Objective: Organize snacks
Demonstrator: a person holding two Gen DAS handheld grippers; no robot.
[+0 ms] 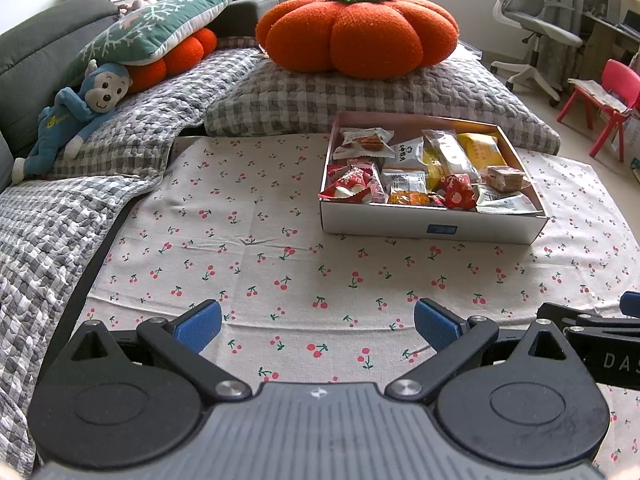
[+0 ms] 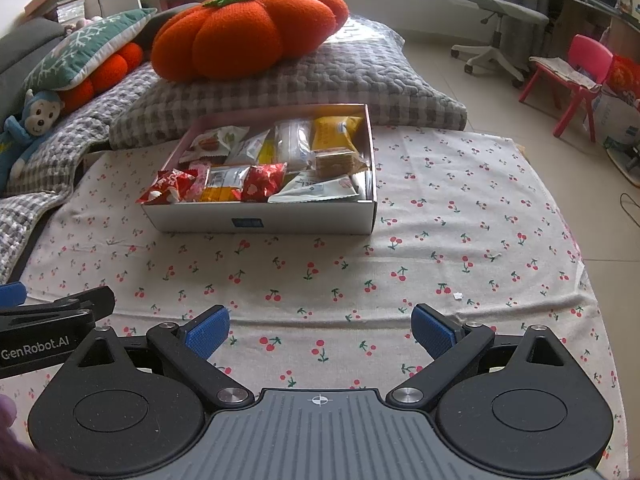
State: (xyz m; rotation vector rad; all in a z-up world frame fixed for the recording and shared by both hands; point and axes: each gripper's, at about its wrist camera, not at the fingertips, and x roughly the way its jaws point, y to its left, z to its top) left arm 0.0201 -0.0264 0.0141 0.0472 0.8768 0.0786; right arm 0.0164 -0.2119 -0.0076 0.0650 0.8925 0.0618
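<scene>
A shallow white cardboard box [image 1: 432, 226] [image 2: 304, 222] stands on a cherry-print cloth [image 1: 260, 256] [image 2: 440, 232]. It holds several wrapped snacks: red packets [image 1: 352, 184] [image 2: 262, 184], a yellow packet [image 1: 482, 150] [image 2: 334, 132], a wafer pack [image 1: 504, 178] [image 2: 334, 162] and white wrappers [image 2: 316, 190]. My left gripper [image 1: 318, 326] is open and empty, low over the cloth in front of the box. My right gripper [image 2: 320, 330] is open and empty, also in front of the box. Each gripper's side shows at the edge of the other's view.
An orange pumpkin cushion [image 1: 356, 28] [image 2: 244, 28] lies on a grey checked pillow [image 1: 380, 96] behind the box. A blue monkey plush [image 1: 76, 116] and a green cushion [image 1: 152, 28] lie at the left. An office chair [image 2: 496, 4] and a red child's chair [image 2: 580, 76] stand at the right.
</scene>
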